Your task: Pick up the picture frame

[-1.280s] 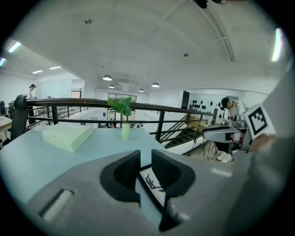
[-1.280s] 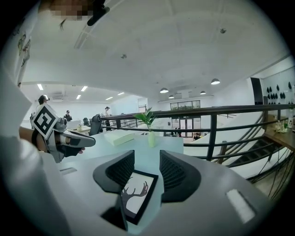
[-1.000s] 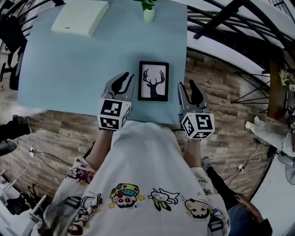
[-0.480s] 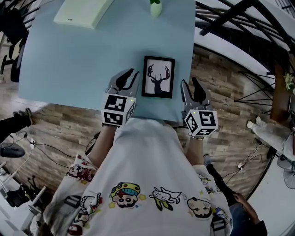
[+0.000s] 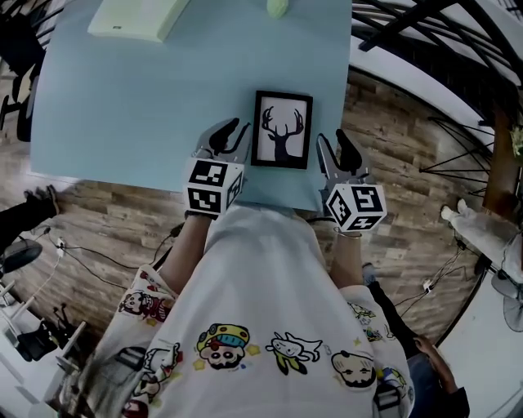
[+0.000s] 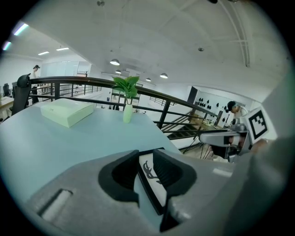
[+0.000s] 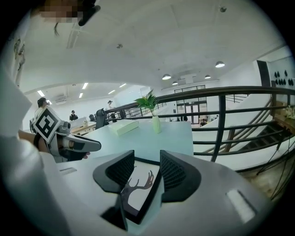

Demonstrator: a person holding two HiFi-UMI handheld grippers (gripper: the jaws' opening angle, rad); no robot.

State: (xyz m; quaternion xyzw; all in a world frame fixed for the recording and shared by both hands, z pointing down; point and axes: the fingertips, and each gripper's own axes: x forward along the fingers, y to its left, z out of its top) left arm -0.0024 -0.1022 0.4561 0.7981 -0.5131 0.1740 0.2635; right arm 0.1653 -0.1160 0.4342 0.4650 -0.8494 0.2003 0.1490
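While the picture frame lies flat on the pale blue table, close to the near edge, the person holds a gripper on either side of it. Its black border surrounds a white sheet with a dark stag's head and antlers. The left gripper sits just beside the frame's left edge, and the right gripper just beside its right edge, near the lower corner. In the left gripper view, the left gripper has its two dark jaws standing apart, with the frame's border showing through the gap beyond them; the pads press on nothing. The right gripper view gives the same reading for the right gripper: jaws parted, the frame and its antler print visible between and past them, nothing clamped. Whether either set of tips touches the frame's rim cannot be told. Each gripper carries its marker cube toward the person, the left cube and the right cube both hanging over the table's near edge. Farther back on the table rests a flat cream box, and a small pale vase with green leaves stands near the far edge. A wooden floor lies below, and a dark railing runs beyond the table.
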